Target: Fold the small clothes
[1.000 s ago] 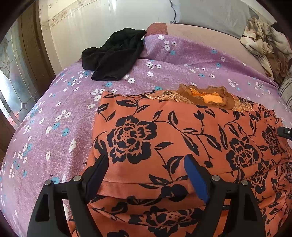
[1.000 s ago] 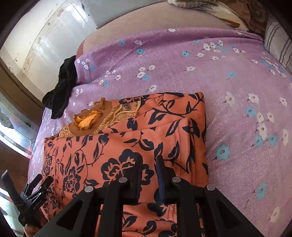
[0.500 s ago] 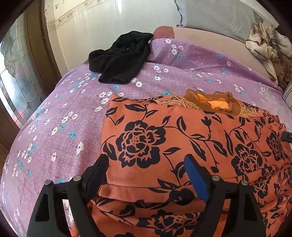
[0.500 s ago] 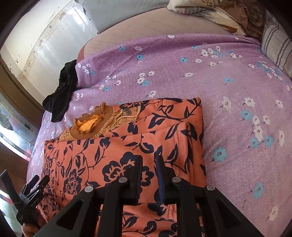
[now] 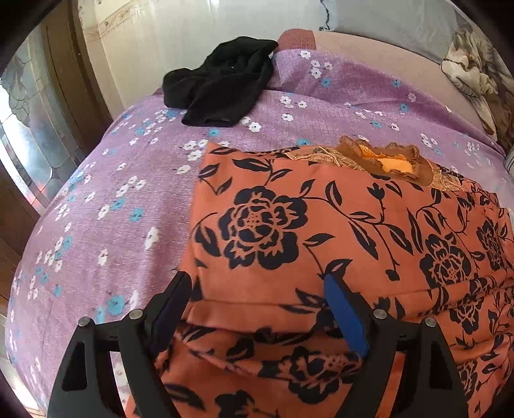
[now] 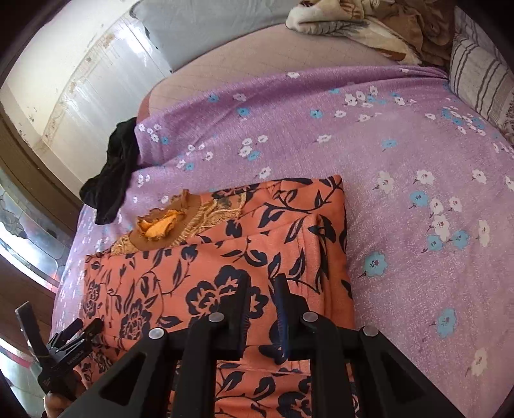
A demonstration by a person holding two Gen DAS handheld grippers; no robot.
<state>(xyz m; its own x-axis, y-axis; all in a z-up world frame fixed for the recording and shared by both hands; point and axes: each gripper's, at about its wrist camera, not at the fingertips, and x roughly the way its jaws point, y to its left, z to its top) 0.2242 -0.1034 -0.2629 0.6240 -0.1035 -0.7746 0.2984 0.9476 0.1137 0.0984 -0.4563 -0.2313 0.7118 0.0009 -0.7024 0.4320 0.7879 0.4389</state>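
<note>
An orange garment with black flowers (image 5: 321,231) lies folded on the purple floral bedsheet (image 5: 112,209); its brown collar (image 5: 385,160) points away from me. It also shows in the right wrist view (image 6: 208,273). My left gripper (image 5: 257,289) is open, its jaws wide apart over the garment's near left edge, holding nothing. My right gripper (image 6: 261,289) has its jaws nearly together over the garment's near right part, with a narrow gap and no cloth visibly pinched. The left gripper body shows at the lower left of the right wrist view (image 6: 61,350).
A black garment (image 5: 221,86) lies crumpled at the bed's far left corner by the wall. A beige blanket heap (image 6: 369,25) and a striped pillow (image 6: 478,77) lie at the far right. A glass-paned door (image 5: 25,135) stands left of the bed.
Both grippers have drawn back and risen slightly from the garment, so more bed shows. The jaws have kept their openings.
</note>
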